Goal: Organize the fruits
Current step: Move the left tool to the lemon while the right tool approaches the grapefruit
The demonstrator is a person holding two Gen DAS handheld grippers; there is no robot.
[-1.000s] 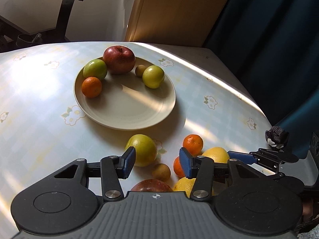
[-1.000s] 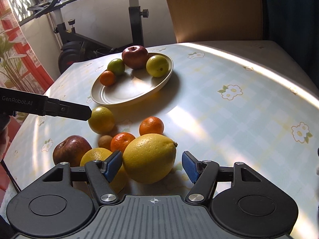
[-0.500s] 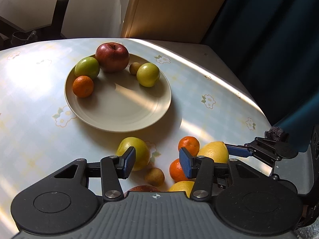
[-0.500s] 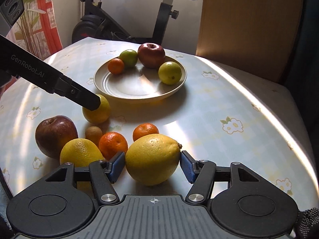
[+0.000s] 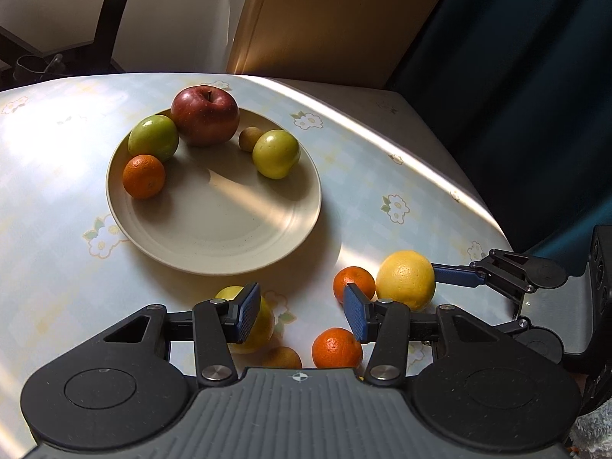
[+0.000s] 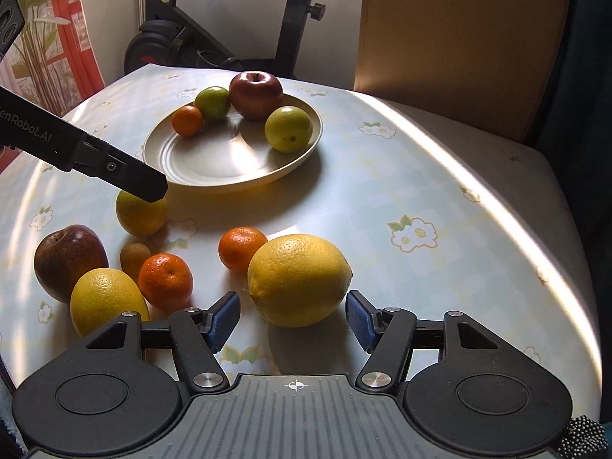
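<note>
One lemon (image 6: 299, 278) just beyond open jaws

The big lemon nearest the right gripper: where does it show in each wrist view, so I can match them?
Left wrist view: the big lemon sits at lower right, beyond this gripper's right finger, a blue-padded finger of the other gripper touching its right side.
Right wrist view: the big lemon is at lower centre, just ahead of the fingers.
Shared landmark: the beige plate, behind the lemon in both.

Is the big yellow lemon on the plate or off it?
Off. The big yellow lemon lies on the tablecloth, apart from the beige plate.
</note>
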